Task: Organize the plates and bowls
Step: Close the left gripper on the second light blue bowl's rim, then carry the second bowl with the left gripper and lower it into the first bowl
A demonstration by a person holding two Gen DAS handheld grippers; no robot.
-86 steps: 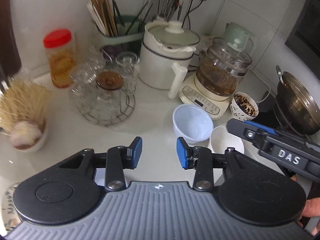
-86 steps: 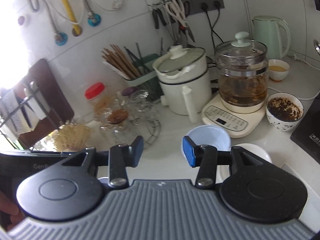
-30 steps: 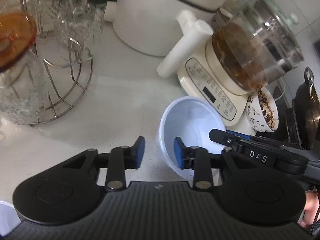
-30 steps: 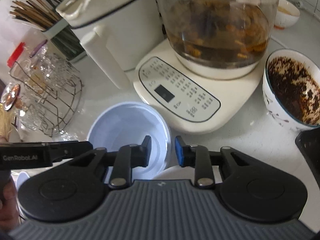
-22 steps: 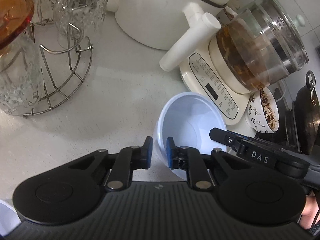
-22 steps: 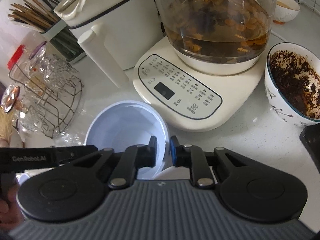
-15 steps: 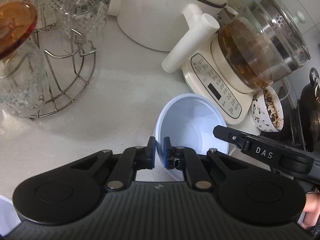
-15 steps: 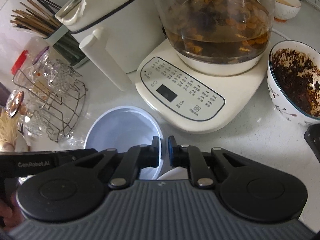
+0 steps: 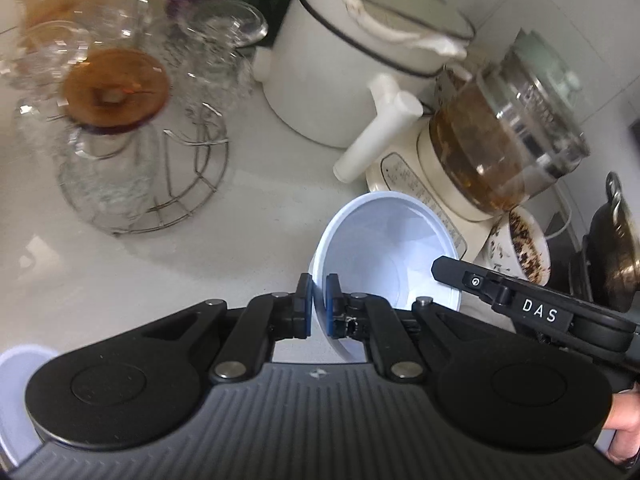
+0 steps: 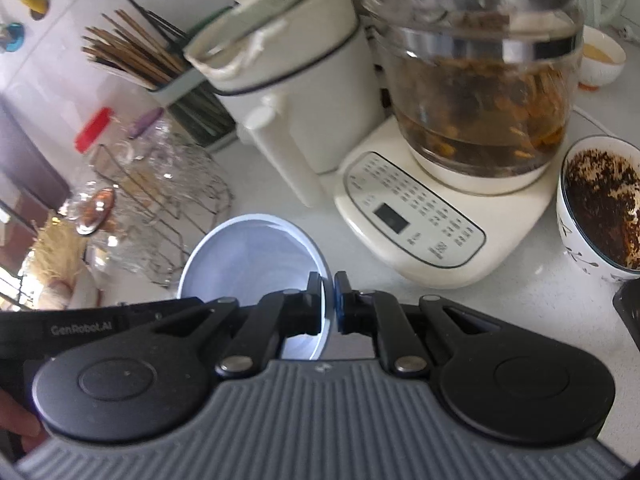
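A pale blue bowl (image 9: 384,248) hangs tilted above the white counter, held from both sides. My left gripper (image 9: 318,304) is shut on its left rim, one pad inside the wall and one outside. My right gripper (image 10: 328,304) is shut on the opposite rim of the same bowl (image 10: 248,260). In the left wrist view the right tool's black body (image 9: 536,308) reaches in at the bowl's far side. A second pale blue bowl (image 9: 16,392) shows at the bottom left corner, mostly hidden by the tool.
A wire rack of glasses (image 9: 132,152) stands to the left. Behind the bowl are a white cooker (image 9: 352,68) and a glass kettle on its base (image 10: 480,128). A patterned bowl of dark leaves (image 10: 600,216) and a dark pan (image 9: 616,244) sit at the right.
Both grippers closed on opposite rims of the blue bowl. They then rose with it, so the counter now lies farther below, and the picture is slightly blurred.
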